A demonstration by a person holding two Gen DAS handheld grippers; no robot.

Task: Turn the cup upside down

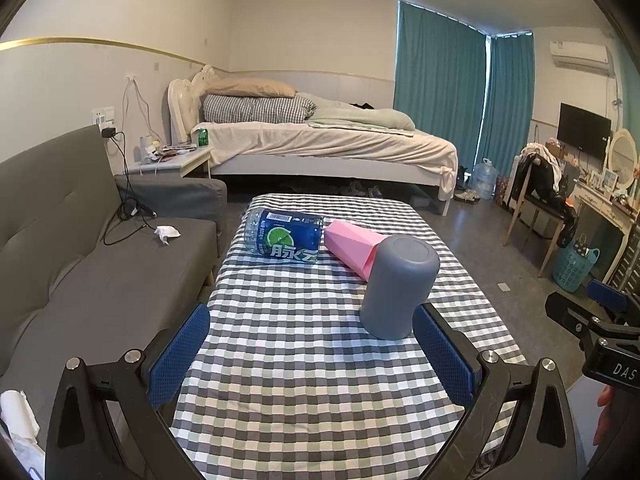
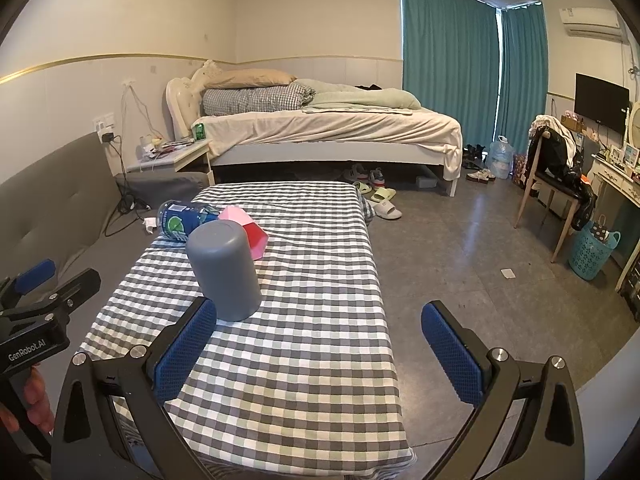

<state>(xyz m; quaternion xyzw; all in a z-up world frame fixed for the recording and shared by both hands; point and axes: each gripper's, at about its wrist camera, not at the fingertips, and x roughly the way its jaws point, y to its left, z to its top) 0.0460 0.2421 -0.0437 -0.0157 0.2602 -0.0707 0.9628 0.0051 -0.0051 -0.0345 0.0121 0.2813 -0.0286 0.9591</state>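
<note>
A grey cup (image 1: pixel 396 286) stands upside down on the checked tablecloth (image 1: pixel 304 360), closed base up; it also shows in the right wrist view (image 2: pixel 225 272). My left gripper (image 1: pixel 312 354) is open and empty, its right finger just beside the cup's foot without holding it. My right gripper (image 2: pixel 320 350) is open and empty, the cup standing past its left finger. A pink faceted cup (image 1: pixel 352 246) lies on its side behind the grey cup, its red-lined mouth facing right in the right wrist view (image 2: pixel 248 230).
A blue-labelled plastic bottle (image 1: pixel 284 236) lies on its side at the table's far left. A grey sofa (image 1: pixel 80 264) runs along the left. A bed (image 1: pixel 320 140) stands behind; slippers (image 2: pixel 380 200) and a chair (image 2: pixel 552 184) are on the floor right.
</note>
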